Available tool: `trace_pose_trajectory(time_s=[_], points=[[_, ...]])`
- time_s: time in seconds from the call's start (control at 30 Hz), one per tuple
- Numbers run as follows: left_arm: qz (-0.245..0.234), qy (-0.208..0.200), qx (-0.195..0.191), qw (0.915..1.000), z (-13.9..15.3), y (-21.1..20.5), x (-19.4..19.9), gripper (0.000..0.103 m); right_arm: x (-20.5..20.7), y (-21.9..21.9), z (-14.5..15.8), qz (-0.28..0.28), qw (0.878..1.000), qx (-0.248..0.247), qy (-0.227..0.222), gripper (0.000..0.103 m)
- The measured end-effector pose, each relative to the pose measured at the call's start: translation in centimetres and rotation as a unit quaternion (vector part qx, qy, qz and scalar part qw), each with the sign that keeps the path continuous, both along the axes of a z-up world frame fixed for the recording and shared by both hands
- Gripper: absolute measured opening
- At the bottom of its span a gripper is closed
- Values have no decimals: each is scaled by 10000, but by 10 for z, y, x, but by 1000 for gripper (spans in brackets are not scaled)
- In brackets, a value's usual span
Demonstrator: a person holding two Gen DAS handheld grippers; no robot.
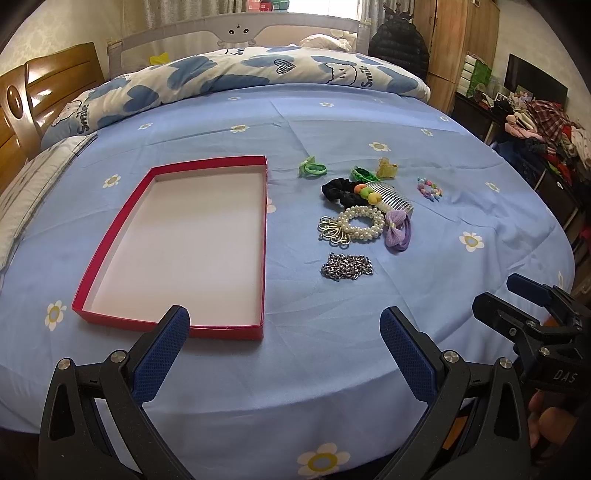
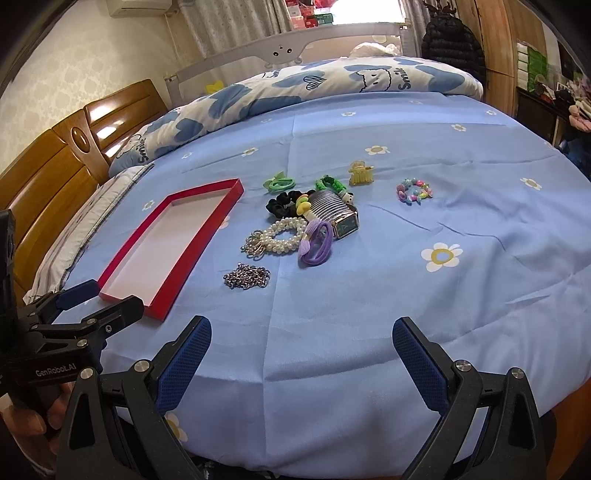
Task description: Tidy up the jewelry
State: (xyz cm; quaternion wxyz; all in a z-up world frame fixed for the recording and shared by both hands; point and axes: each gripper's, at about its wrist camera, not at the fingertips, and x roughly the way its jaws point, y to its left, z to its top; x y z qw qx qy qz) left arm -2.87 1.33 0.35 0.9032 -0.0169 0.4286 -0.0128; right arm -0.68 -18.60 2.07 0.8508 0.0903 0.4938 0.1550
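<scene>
Bedsheet (image 1: 332,110) blue, flowered; wooden headboard (image 2: 55,173) behind; both grippers' jaws spread, holding nothing.

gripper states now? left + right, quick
Left hand-held gripper: open, holding nothing, above the bedsheet.
Right hand-held gripper: open, holding nothing.

Blue flowered bedsheet (image 1: 332,350), wooden headboard (image 2: 48,177), bright curtained window (image 1: 321,5) behind.
</scene>
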Motion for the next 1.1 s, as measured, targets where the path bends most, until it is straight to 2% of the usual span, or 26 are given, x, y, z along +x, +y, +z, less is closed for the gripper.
trace_pose_trajectory(time_s=[1.1], points=[[22,0,25,10000,-1,0,-1,103,-1,2,3,40,9999,109,31,100]])
